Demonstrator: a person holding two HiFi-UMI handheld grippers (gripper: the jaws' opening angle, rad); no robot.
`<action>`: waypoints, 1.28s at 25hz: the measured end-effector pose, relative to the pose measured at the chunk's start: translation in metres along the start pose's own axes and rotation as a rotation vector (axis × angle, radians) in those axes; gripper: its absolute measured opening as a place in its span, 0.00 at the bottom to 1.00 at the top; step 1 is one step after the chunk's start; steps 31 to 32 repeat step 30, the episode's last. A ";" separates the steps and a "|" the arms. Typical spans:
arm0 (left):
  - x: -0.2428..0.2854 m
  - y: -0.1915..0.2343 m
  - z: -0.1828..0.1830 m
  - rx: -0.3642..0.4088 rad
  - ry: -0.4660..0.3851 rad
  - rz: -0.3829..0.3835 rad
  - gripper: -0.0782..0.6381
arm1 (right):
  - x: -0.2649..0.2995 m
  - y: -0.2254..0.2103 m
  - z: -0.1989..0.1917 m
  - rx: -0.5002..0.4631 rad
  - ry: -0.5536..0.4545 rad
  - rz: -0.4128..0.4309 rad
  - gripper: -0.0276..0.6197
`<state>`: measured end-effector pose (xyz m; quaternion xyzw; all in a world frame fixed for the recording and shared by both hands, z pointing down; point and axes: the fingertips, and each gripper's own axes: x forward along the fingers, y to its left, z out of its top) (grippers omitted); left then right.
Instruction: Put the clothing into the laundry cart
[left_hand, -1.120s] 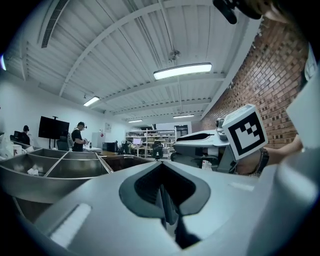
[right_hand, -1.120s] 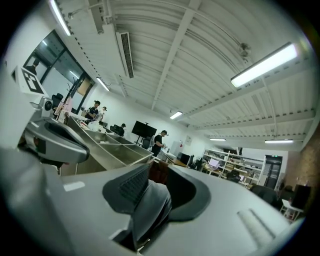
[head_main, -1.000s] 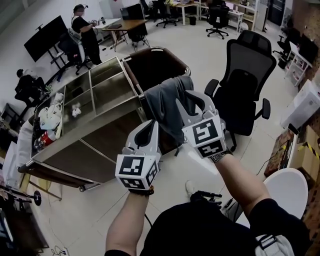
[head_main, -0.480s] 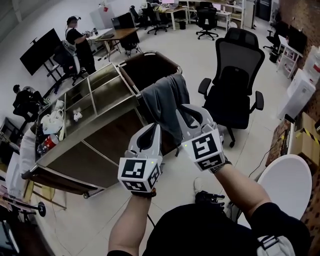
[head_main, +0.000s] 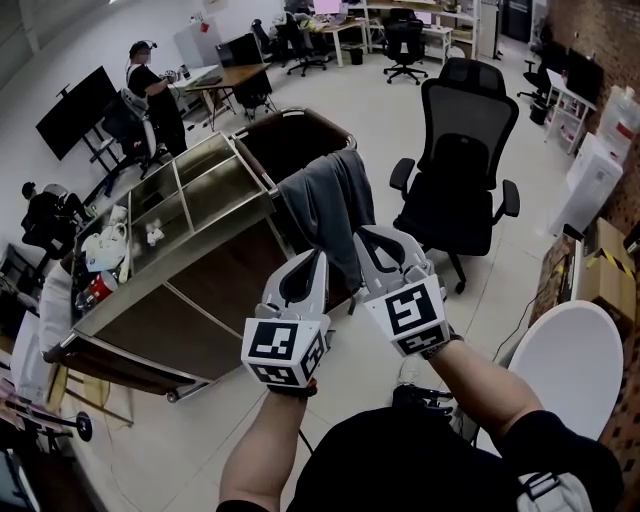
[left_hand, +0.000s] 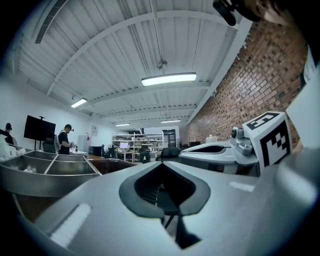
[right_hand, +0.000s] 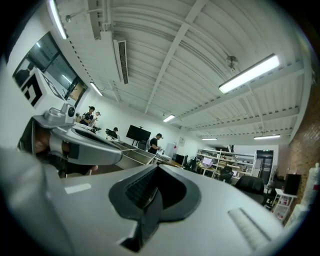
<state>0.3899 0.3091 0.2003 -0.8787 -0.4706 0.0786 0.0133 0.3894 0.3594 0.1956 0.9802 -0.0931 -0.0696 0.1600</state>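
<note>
Since the earlier frame, the right gripper (head_main: 372, 242) has shut its jaws completely and has drawn slightly back from the gray garment (head_main: 325, 205). The left gripper (head_main: 305, 268) sits beside it. Both pairs of jaws are pressed together with nothing between them. The garment lies just beyond the right tips, draped limp and creased over the laundry cart's rim (head_main: 300, 110).

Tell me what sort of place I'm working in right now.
Most likely an open-plan office or lab workspace: a black swivel office chair, desks with monitors at the back, and a brick wall along one side. The laundry cart, a grey garment over its edge, stands on open floor.
</note>
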 end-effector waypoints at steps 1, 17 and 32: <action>-0.001 -0.001 0.000 -0.001 -0.001 -0.001 0.11 | -0.002 0.001 0.000 0.001 0.002 0.000 0.04; -0.003 -0.008 -0.007 -0.014 0.005 -0.007 0.11 | -0.009 0.011 -0.002 0.000 0.005 0.015 0.04; 0.000 -0.008 -0.007 -0.010 0.006 -0.007 0.11 | -0.008 0.008 -0.002 -0.004 0.001 0.014 0.04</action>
